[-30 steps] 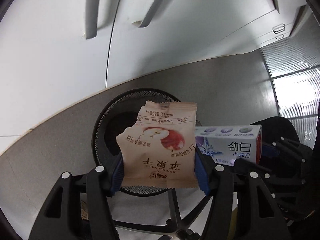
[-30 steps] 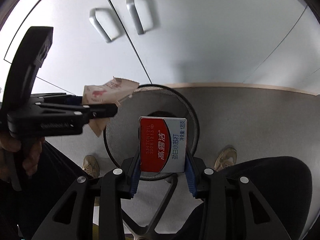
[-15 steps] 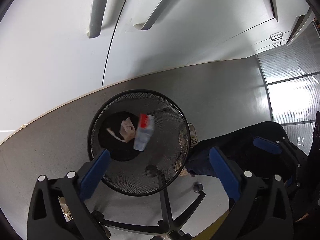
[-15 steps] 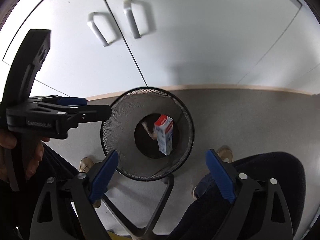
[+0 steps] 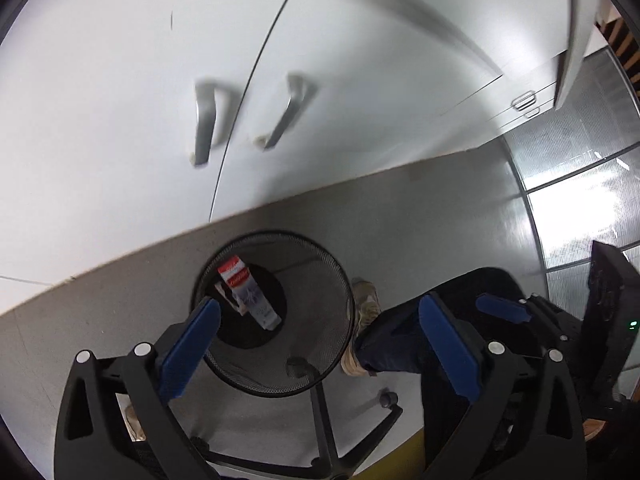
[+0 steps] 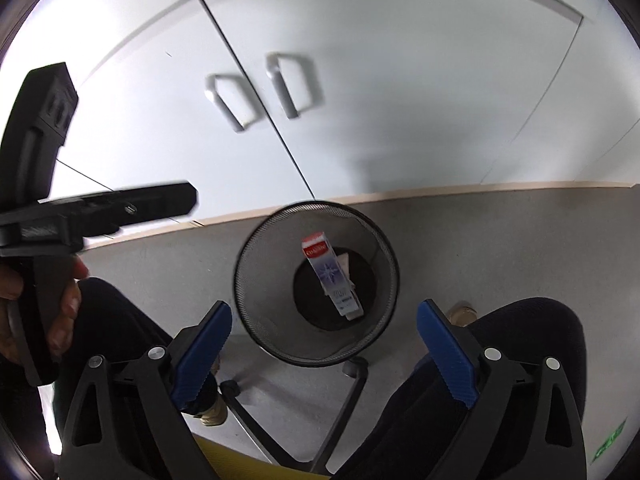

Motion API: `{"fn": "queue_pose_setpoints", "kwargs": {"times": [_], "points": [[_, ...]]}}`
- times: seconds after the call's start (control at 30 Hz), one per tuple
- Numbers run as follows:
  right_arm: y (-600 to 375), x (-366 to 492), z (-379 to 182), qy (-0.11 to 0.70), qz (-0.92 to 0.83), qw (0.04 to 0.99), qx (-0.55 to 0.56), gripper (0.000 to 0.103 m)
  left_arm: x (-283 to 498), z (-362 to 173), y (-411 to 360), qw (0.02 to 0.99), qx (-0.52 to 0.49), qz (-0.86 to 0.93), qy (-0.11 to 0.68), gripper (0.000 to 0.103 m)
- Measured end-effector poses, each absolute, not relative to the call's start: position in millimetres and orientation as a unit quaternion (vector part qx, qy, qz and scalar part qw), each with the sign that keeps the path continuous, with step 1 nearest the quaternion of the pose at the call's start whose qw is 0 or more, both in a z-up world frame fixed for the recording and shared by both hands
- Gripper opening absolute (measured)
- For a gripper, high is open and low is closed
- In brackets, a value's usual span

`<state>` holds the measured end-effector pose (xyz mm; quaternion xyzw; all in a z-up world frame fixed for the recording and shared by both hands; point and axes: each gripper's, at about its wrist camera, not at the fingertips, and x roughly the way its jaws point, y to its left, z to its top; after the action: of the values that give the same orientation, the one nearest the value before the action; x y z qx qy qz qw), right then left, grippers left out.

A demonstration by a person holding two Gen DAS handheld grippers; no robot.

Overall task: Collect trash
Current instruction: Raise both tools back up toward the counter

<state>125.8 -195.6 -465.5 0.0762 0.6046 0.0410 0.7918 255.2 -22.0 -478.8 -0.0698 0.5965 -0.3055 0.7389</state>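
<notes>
Both the left gripper (image 5: pixel 318 334) and right gripper (image 6: pixel 324 342) gape empty, the right's jaws opening, above the black wire-mesh wastebasket (image 6: pixel 260 280) where the light, stiff red-and-white cardboard toothpaste box (image 6: pixel 330 276) leans, best pinched across its flat long sides.

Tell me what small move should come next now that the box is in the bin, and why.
Probably lift both grippers away toward the next piece of trash. The toothpaste box and a wrapper lie inside the mesh bin, the left gripper is open and empty, and the right gripper's jaws are opening, empty.
</notes>
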Motion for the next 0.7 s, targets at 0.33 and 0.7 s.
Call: {"fn": "queue_pose_setpoints", "kwargs": {"times": [0.33, 0.7], "points": [[-189, 109, -391, 0.539, 0.065, 0.837, 0.071, 0.097, 221, -345, 8, 0.813, -0.065, -0.303, 0.493, 0.099], [-196, 100, -317, 0.465, 0.065, 0.881, 0.059, 0.098, 191, -253, 27, 0.857, -0.072, -0.275, 0.429, 0.099]]}}
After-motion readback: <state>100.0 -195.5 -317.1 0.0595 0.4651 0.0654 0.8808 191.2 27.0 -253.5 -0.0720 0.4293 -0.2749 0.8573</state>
